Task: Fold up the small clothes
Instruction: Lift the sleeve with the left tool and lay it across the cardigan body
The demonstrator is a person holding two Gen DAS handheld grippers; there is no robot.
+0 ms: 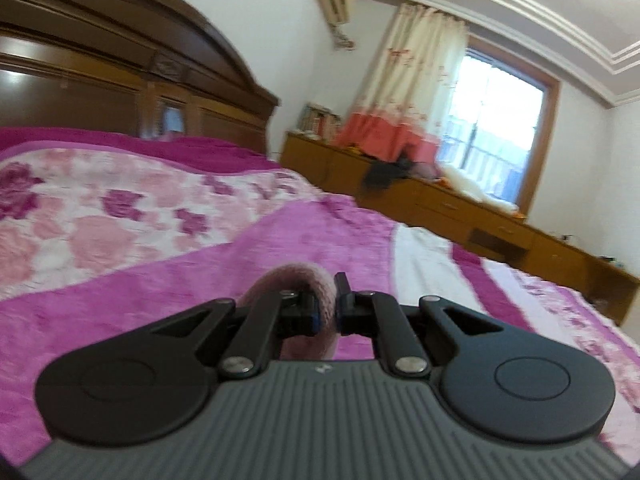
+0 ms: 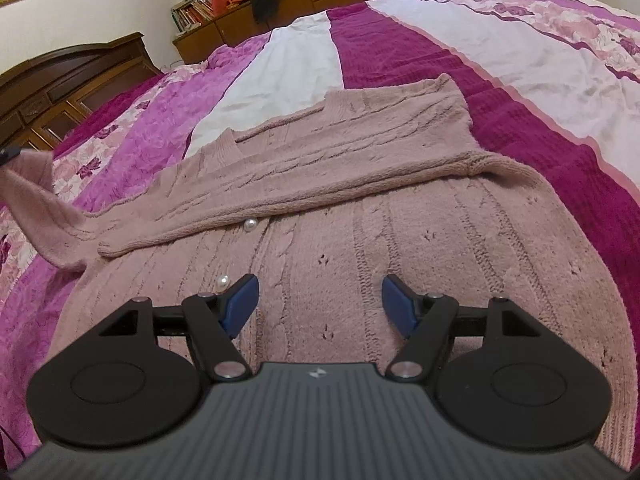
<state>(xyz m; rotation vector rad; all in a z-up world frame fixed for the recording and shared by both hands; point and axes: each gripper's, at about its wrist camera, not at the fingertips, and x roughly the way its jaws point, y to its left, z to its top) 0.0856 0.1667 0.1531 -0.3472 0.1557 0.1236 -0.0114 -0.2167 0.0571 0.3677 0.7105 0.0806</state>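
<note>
1 wide bed fills both views, covered by a plush magenta, pink and white floral blanket (image 2: 400,64), with a dark carved wooden headboard (image 1: 120,60) at its far end. A long low light-wood counter (image 1: 480,216) runs along the wall under a window with a cream and coral curtain (image 1: 400,92); a dark garment (image 1: 380,176) hangs over its edge and books (image 2: 192,10) stand at 1 end.

A dusty-pink cable-knit cardigan with pearl buttons (image 2: 360,240) lies spread flat on the blanket, directly beneath the right wrist camera. 1 sleeve (image 2: 280,196) is folded across its chest. The other sleeve (image 2: 36,200) is raised off the bed at the left edge of that view.

The right hand-held gripper (image 2: 318,304) hovers over the cardigan's front with its blue pads well apart and nothing between them; 1 pearl button (image 2: 222,281) sits just beside its left finger.

The left hand-held gripper (image 1: 326,312) is clamped tight on the fuzzy pink sleeve cuff (image 1: 296,280), which loops up above its fingers, held above the blanket.
</note>
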